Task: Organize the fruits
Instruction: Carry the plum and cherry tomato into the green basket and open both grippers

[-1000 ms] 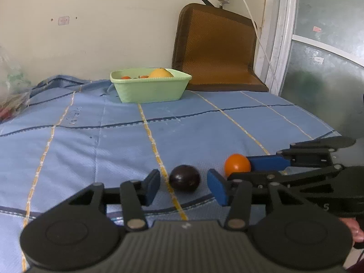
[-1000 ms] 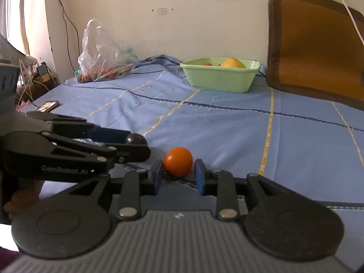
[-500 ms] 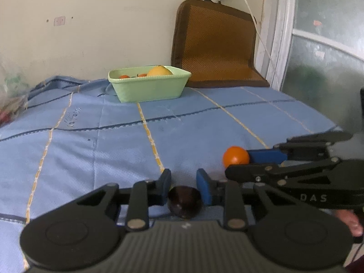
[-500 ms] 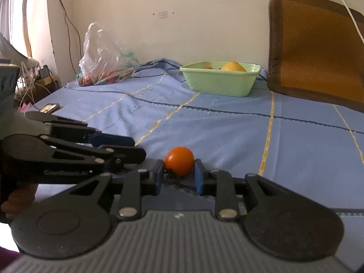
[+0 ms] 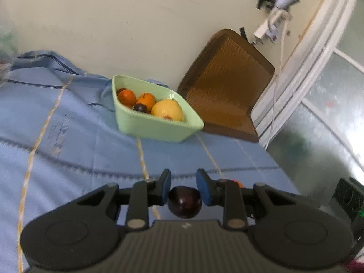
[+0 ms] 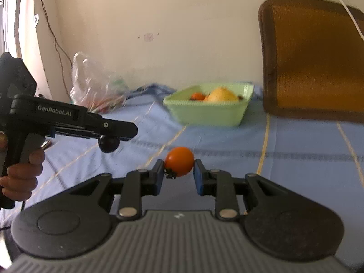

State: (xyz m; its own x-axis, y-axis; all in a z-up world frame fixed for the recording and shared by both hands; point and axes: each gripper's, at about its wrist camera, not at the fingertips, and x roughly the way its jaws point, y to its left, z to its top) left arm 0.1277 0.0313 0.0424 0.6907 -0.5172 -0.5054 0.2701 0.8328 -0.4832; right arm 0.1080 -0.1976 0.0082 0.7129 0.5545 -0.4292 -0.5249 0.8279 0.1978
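Observation:
My left gripper [image 5: 183,185] is shut on a dark purple plum [image 5: 184,202] and holds it above the blue bedsheet [image 5: 68,154]. My right gripper [image 6: 178,173] is shut on a small orange fruit [image 6: 179,161], also lifted off the sheet. In the right wrist view the left gripper [image 6: 109,132] shows at left with the plum [image 6: 108,143] under its fingers. A light green basket [image 5: 157,125] stands ahead by the wall, holding orange fruits [image 5: 126,97], a dark plum [image 5: 140,107] and a large yellow fruit [image 5: 167,110]. The basket also shows in the right wrist view [image 6: 209,112].
A brown cushion [image 5: 225,84] leans on the wall right of the basket. A clear plastic bag [image 6: 95,86] with items lies at the far left of the bed. A white power strip with cable [image 5: 270,29] hangs by the window frame.
Both grippers have lifted their fruits off the sheet and moved up and forward toward the basket. The left wrist view now tilts and looks down into the basket.

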